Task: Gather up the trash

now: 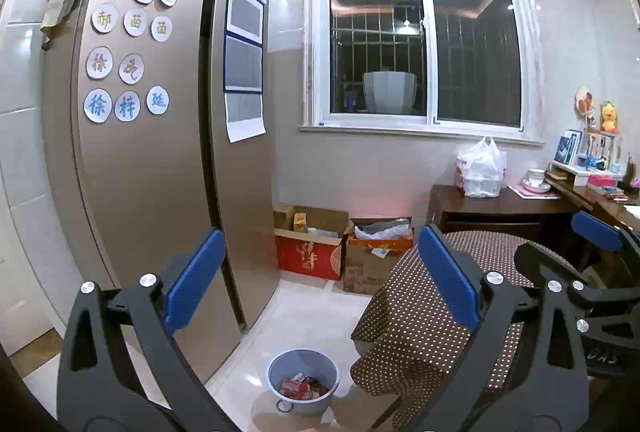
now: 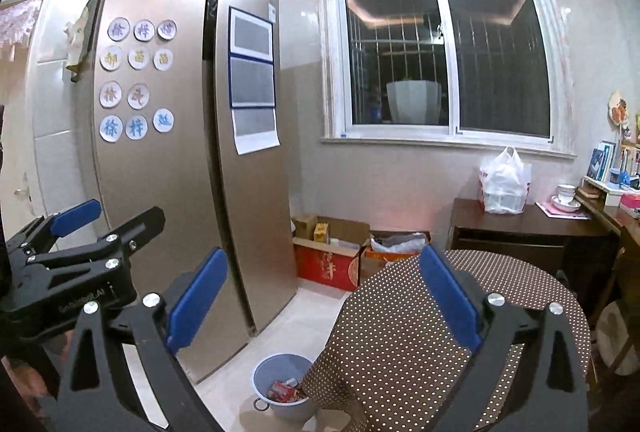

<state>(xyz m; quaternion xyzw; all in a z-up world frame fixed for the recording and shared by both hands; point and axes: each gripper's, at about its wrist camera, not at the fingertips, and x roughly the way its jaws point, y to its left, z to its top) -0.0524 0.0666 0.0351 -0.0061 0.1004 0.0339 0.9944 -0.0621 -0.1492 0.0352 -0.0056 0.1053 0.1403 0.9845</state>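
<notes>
standing wide apart, the blue pads of the left gripper [image 1: 316, 276] hold nothing between them; past them the left wrist view shows the floor [image 1: 304, 316], the fridge [image 1: 152, 151] and the table. the right gripper [image 2: 320, 296] is likewise spread wide, its jaws opening, and they are empty too. each gripper shows at the side of the other's view: the right one at the right edge of the left wrist view, the left one at the left edge of the right wrist view.

the grey bin [image 1: 303, 380] stands on the floor, between the fridge's lower corner and the hanging edge of the dotted tablecloth [image 1: 432, 316]. in the right wrist view the cloth's edge hides the bin's right side. inside it lies trash [image 1: 302, 388], with red wrappers plain among darker bits; what each bit is i cannot tell.

against the far wall under the window [image 1: 420, 39], a red cardboard box [image 1: 310, 252] and a brown box [image 1: 376, 256] sit side by side on the floor, both with open tops. a white plastic bag [image 1: 481, 167] stands near the left end of the dark wooden desk [image 1: 500, 209], with a cup on a saucer [image 1: 535, 180] further along it. round paper signs [image 1: 128, 47] are stuck on the fridge's left door.
</notes>
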